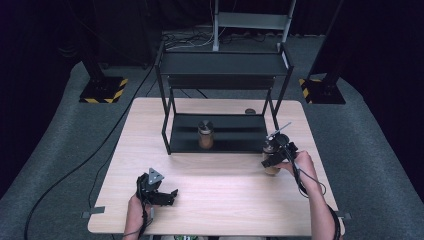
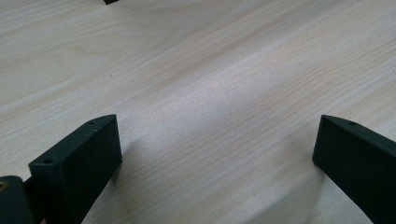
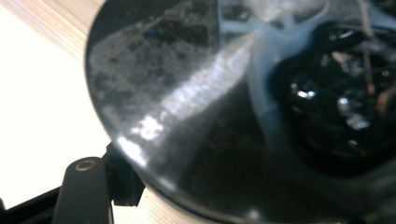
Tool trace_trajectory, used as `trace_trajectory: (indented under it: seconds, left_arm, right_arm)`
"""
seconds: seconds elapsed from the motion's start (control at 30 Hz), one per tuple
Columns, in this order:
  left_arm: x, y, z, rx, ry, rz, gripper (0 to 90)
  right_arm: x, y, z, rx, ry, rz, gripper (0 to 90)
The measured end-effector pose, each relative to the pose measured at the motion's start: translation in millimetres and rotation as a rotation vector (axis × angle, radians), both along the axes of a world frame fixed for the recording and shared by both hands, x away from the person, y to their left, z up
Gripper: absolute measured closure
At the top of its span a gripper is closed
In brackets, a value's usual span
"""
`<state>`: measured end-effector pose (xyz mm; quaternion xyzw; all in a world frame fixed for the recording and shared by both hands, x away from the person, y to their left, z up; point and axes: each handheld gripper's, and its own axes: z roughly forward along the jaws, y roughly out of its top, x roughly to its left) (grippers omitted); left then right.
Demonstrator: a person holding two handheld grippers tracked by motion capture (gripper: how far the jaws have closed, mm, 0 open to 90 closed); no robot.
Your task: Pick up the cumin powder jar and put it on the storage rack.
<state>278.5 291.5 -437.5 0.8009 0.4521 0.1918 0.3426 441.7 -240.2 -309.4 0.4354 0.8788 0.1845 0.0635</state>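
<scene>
Two jars (image 1: 205, 135) (image 1: 270, 159), no readable labels.

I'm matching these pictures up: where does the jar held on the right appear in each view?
High view: the held jar sits at the right, clamped in the right tool, beside the black rack.
Left gripper view: bare wooden table, no jar.
Right gripper view: its dark lid looms close up.
Shared landmark: the table.
</scene>
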Motion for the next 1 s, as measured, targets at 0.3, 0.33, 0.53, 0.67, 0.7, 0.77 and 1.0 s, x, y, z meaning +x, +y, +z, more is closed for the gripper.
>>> trace_trajectory:
  seconds: [0.3,0.33,0.53,0.67,0.7,0.77,1.0]
  left_arm:
    - [0.0,0.0,0.1,0.0,0.0,0.0,1.0]
    - [0.0,0.0,0.0,0.0,0.0,0.0,1.0]
    - [0.0,0.0,0.0,0.0,0.0,0.0,1.0]
    - [0.0,0.0,0.0,0.0,0.0,0.0,1.0]
    - [0.0,0.0,0.0,0.0,0.0,0.0,1.0]
    - [0.0,0.0,0.1,0.0,0.0,0.0,1.0]
    - [0.0,0.1,0.1,0.001,0.0,-0.001,1.1]
  right_arm:
    - [11.1,11.8,-0.8,-0.014,0.023,0.019,30.1]
    - [12.2,13.3,-1.0,-0.017,0.025,0.02,30.1]
    - [19.8,21.0,-0.8,-0.021,0.039,0.035,30.1]
    - [22.4,26.9,0.8,-0.027,0.037,0.044,30.1]
    - [22.8,27.6,1.2,-0.026,0.037,0.045,30.1]
    - [24.3,29.3,2.1,-0.024,0.035,0.05,30.1]
    - [27.8,35.7,4.5,-0.019,0.031,0.059,30.1]
